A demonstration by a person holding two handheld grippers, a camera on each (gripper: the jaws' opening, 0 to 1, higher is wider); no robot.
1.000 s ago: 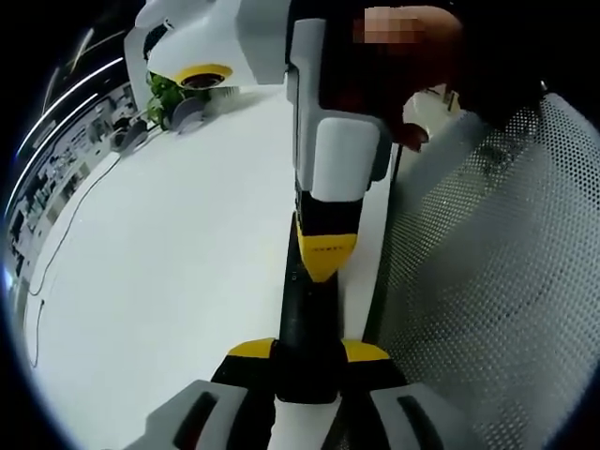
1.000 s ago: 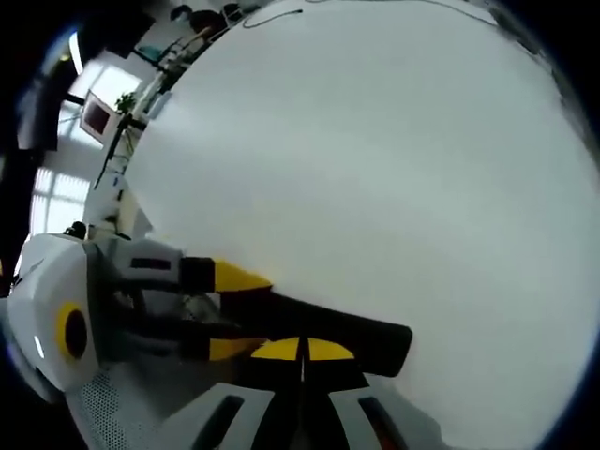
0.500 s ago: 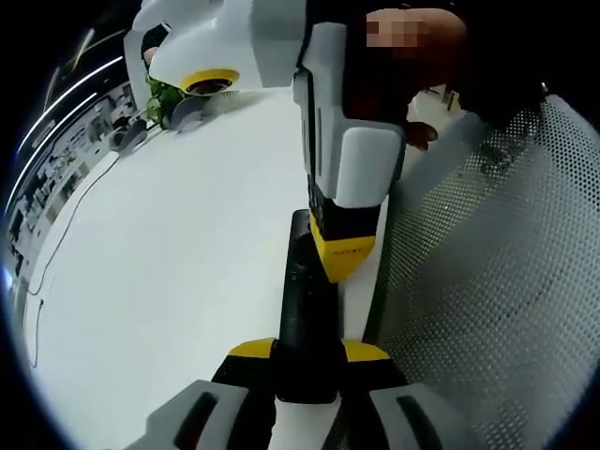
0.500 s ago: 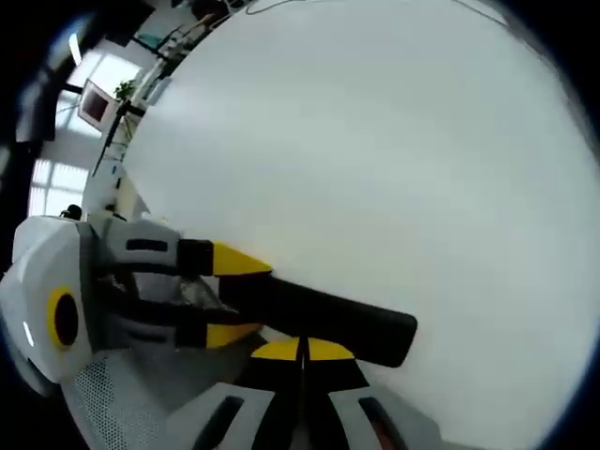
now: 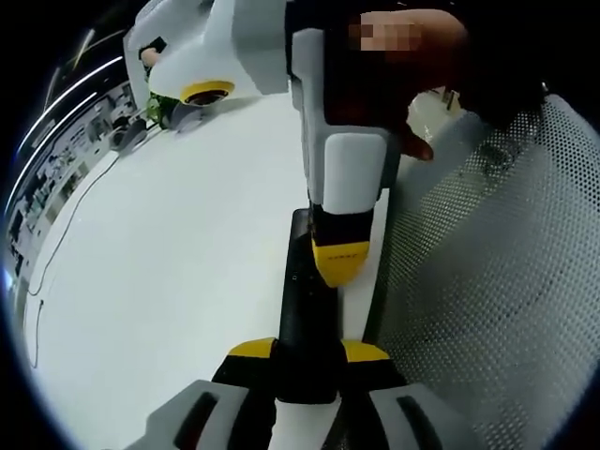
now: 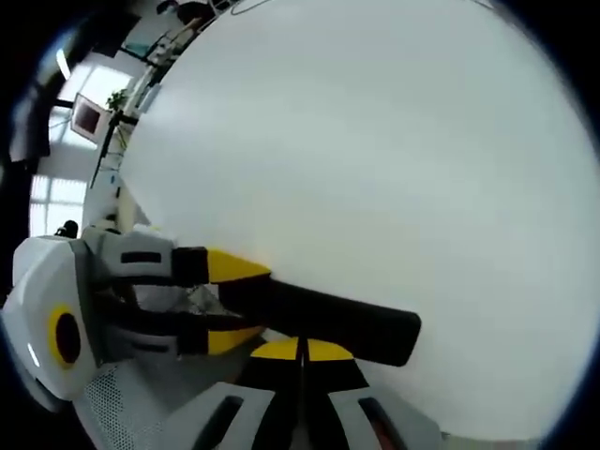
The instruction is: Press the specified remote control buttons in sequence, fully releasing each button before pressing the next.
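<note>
The left gripper clamps the near end of the black remote control, whose long axis runs straight away from it above the white counter. The right gripper, jaws pressed together, touches the remote's far half.

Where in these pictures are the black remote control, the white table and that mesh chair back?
remote control (image 5: 302,319): left gripper view, its middle stretch.
white table (image 6: 375,159): right gripper view, bare top.
mesh chair back (image 5: 487,281): left gripper view, perforated panel.
</note>
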